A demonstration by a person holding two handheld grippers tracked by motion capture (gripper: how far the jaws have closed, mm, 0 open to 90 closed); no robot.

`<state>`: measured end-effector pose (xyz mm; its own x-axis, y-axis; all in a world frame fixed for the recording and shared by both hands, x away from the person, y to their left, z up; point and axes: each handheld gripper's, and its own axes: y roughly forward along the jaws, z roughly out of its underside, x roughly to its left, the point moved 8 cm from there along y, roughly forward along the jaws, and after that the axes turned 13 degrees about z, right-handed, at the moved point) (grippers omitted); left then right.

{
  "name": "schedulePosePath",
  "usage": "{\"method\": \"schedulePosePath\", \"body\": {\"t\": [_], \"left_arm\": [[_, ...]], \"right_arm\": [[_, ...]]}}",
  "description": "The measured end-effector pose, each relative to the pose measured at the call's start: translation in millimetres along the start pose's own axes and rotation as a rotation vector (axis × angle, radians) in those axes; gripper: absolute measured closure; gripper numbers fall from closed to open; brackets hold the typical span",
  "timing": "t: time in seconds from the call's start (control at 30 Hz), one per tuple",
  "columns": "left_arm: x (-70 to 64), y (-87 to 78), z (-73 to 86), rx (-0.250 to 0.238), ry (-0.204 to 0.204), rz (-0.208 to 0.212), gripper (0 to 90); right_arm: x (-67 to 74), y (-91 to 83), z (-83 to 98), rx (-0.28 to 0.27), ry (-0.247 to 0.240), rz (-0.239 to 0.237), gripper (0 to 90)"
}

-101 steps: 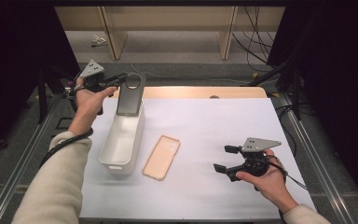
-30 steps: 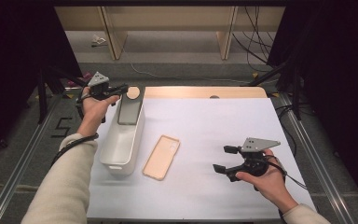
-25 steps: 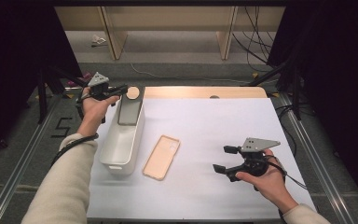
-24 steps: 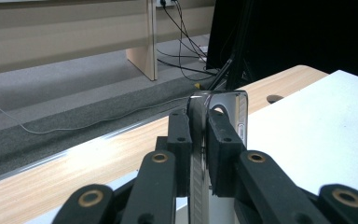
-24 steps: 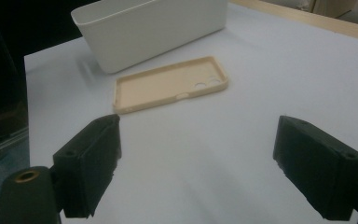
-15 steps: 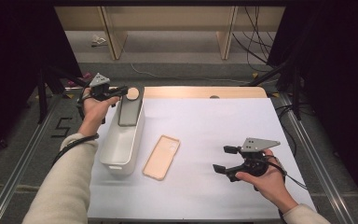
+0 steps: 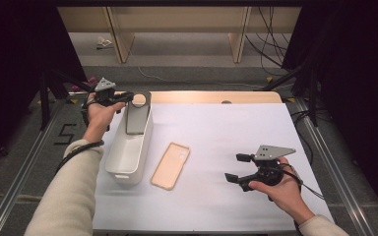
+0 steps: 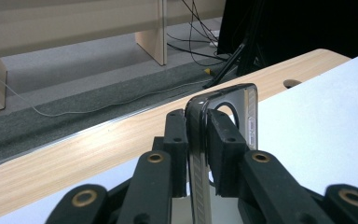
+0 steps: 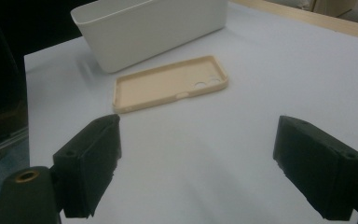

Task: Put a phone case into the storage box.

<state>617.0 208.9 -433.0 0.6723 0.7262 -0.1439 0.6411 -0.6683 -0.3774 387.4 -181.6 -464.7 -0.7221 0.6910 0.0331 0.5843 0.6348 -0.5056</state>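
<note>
Left hand-held gripper [image 8: 196,140]: clamped on dark glossy phone case [image 8: 228,116], above white plastic bin [image 7: 128,147]
Right hand-held gripper [image 9: 196,172]: wide open, empty
Writing: none readable

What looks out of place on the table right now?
Little. The grey phone case leans tilted in the far end of the white bin, pinched by the left gripper. The beige case lies flat beside the bin.
</note>
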Motion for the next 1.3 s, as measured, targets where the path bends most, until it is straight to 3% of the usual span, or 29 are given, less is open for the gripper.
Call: {"method": "schedulePosePath", "body": {"t": [0.63, 0.83, 1.1, 1.3], "left_arm": [[8.7, 3.1, 3.4, 0.116, 0.019, -0.103, 70.2], [9.5, 6.6, 4.1, 0.151, 0.027, -0.114, 61.9], [10.5, 8.3, 6.3, 0.153, -0.051, -0.146, 42.8], [6.5, 4.7, 1.0, 0.144, -0.061, -0.153, 29.4]], "right_arm": [[0.7, 0.1, 0.4, 0.003, -0.002, -0.004, 16.0], [0.9, 0.1, 0.6, 0.004, -0.003, -0.006, 16.0], [0.8, 0.0, 0.5, 0.003, -0.003, -0.006, 16.0], [1.1, 0.3, 0.6, 0.005, -0.004, -0.007, 16.0]]}}
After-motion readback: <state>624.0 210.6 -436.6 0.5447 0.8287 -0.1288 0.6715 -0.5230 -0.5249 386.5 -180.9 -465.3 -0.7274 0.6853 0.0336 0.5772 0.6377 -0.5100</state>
